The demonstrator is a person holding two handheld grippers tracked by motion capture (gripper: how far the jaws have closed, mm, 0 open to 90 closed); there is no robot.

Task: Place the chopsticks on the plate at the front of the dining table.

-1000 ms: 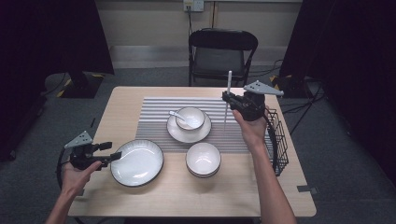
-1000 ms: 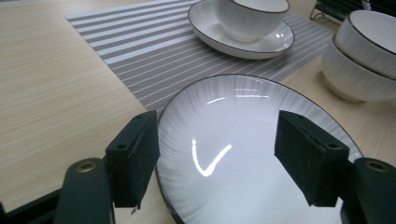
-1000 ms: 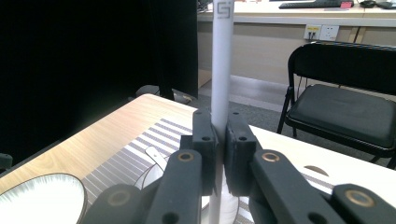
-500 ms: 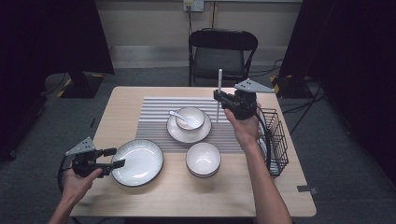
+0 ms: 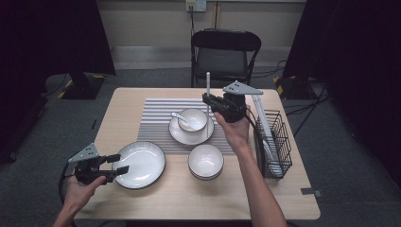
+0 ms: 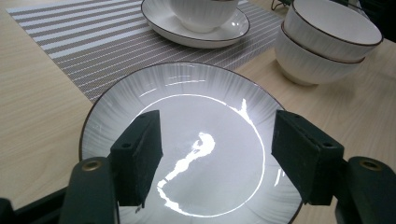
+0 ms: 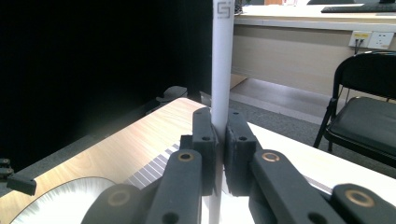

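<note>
A white ribbed plate lies at the front left of the table. My left gripper is open at its left rim, the jaws spread above the plate's face and not touching it. Those jaws have just been closing a little, with nothing pressed between them. Over the striped mat, my right gripper is shut on a thin white stick that stands upright. It hovers just right of the cup.
The cup sits on a saucer with a spoon in it. Two stacked white bowls stand in front of the saucer. A black wire basket is at the table's right edge, and a black chair stands behind the table.
My right hand has carried the upright stick to the left, from above the basket side toward the cup. My left hand has drifted slightly toward the table's front edge beside the plate.
</note>
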